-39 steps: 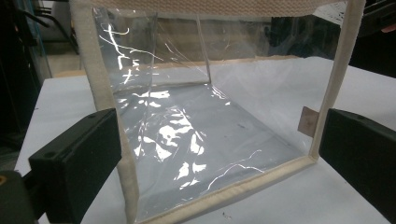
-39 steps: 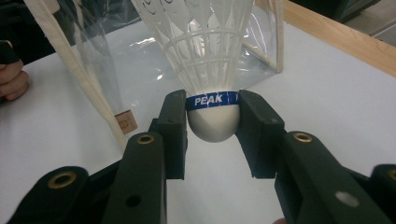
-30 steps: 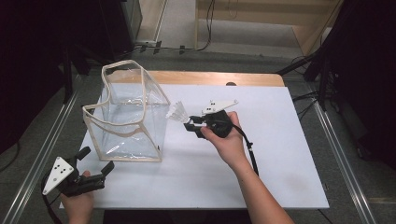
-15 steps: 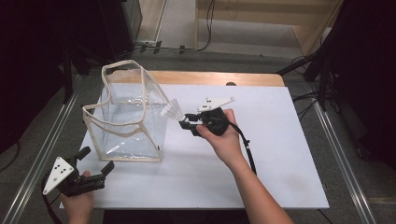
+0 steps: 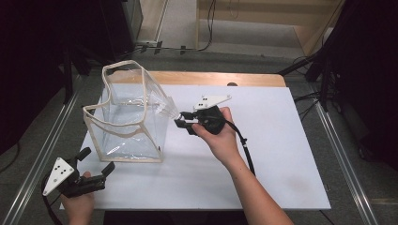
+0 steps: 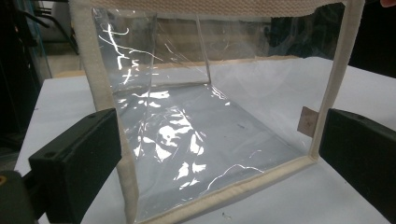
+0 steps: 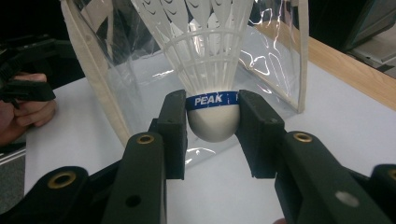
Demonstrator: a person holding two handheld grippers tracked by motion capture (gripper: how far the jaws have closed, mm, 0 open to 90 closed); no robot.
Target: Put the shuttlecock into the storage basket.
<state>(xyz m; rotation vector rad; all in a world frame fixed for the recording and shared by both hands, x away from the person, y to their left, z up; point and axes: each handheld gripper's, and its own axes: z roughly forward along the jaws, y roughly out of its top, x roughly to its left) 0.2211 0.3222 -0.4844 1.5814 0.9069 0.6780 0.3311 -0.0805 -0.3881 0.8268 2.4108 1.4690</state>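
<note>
From the high view, a clear bag (image 5: 129, 117) with cream cloth edging stands open-topped at about ten o'clock on the white counter (image 5: 263, 154). Just beside its three-o'clock side, the right tongs (image 5: 182, 123) hold a white shuttlecock (image 5: 168, 107), whose feathered end points toward ten o'clock and reaches the bag's upper side wall; whether it touches the plastic I cannot tell. The right hand (image 5: 218, 136) grips these tongs near the counter's middle. At about seven o'clock, near the counter's corner and well apart from the bag, the left hand (image 5: 77, 204) holds the left tongs (image 5: 97, 161), whose jaws stand wide with nothing between them. In the left gripper view, the two black jaws of the left tongs (image 6: 219, 154) sit far apart at nine and three o'clock, framing the bag (image 6: 205, 116) that stands beyond them on the counter (image 6: 327, 200); a small tan tag is fixed to the edging at three o'clock. In the right gripper view, the right tongs (image 7: 212, 116) clamp the shuttlecock (image 7: 212, 84) by its rounded white base, at a blue band printed "PEAK", with the skirt rising toward twelve o'clock against the bag (image 7: 100, 84).
</note>
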